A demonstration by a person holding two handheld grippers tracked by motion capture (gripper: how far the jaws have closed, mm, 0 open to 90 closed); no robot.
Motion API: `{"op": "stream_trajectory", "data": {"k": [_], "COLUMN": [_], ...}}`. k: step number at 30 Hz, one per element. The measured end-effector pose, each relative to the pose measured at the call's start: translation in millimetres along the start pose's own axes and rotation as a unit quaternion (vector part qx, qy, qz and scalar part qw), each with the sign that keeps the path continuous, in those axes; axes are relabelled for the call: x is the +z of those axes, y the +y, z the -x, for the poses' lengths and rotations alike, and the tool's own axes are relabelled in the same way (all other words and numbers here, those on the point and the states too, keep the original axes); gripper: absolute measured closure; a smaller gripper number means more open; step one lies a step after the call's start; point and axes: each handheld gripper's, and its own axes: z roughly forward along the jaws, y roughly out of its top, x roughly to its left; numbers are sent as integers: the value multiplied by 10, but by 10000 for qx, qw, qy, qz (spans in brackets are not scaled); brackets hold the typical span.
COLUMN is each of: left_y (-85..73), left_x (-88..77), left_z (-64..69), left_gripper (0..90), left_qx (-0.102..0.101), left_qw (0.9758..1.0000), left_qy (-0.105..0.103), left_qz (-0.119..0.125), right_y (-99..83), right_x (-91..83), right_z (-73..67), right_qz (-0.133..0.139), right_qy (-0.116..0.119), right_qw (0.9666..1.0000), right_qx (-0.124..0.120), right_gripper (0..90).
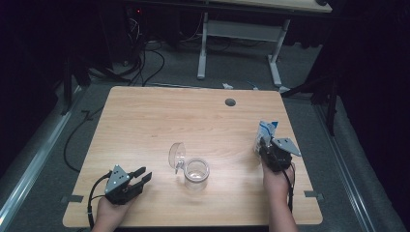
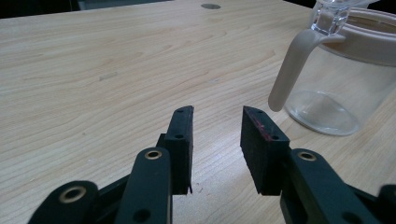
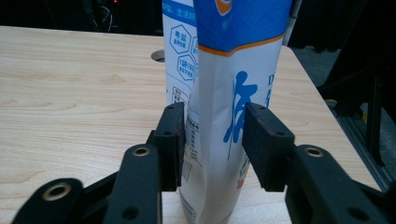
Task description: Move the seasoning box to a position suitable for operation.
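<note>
A clear glass jar (image 1: 197,173) with its hinged lid (image 1: 176,153) flipped open stands near the table's front middle; in the left gripper view the jar (image 2: 336,79) sits at the right, its beige clasp (image 2: 292,70) hanging down. My left gripper (image 1: 143,175) rests at the front left, open and holding nothing (image 2: 217,126). At the right edge stands a white and blue pouch (image 1: 265,134), upright. My right gripper (image 3: 212,126) is shut on the pouch (image 3: 224,93), its pads pressing both sides of the lower half.
A round cable hole (image 1: 230,102) is set in the wooden table (image 1: 145,121) near its far edge. Beyond the table stand a white desk frame (image 1: 241,34) and cables on the grey floor. Dark stands flank both sides.
</note>
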Motion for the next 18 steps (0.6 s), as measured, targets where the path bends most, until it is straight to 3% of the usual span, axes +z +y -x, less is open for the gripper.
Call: {"op": "stream_trajectory", "data": {"k": [6, 14, 18], "left_y": [-1, -4, -3], "left_x": [5, 0, -4], "left_z": [9, -4, 4], "left_gripper": [644, 642, 632], "left_qx": [13, -18, 0], "left_qw": [10000, 10000, 10000], "left_qy": [-6, -2, -46], "left_qz": [-19, 4, 26], "right_y": [4, -10, 4], "right_x": [6, -4, -12], "right_z": [31, 9, 16], "right_qz": [-15, 40, -2], "right_qy": [134, 22, 77], "right_qw": [9999, 9996, 9994], "right_qx": [-21, -274, -333], "right_gripper": [694, 786, 829]}}
